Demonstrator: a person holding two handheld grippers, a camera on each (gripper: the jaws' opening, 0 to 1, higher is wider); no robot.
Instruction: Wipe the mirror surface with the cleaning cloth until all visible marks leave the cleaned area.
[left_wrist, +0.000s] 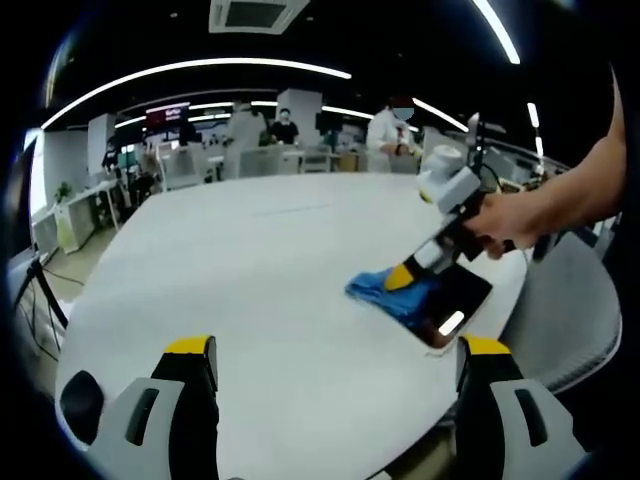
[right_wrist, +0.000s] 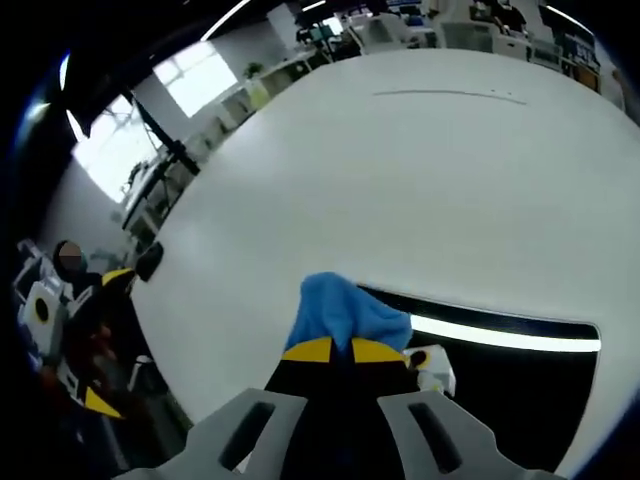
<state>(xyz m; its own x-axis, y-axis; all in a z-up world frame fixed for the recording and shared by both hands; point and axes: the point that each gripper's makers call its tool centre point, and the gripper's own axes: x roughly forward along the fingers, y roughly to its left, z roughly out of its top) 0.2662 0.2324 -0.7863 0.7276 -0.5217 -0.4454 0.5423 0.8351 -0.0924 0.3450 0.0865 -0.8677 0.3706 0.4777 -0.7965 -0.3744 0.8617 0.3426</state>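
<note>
Pinching the blue cloth tight, the right gripper presses it on the dark mirror at lower right. Left gripper hangs low, jaws wide apart, above the white table.

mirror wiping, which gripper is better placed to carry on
Right. The right gripper is shut on the blue cloth, pressing it at the mirror edge. The left gripper hangs open over bare white table, apart from both.

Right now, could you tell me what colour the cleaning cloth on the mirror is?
The cleaning cloth is bright blue, clearest in the right gripper view.
</note>
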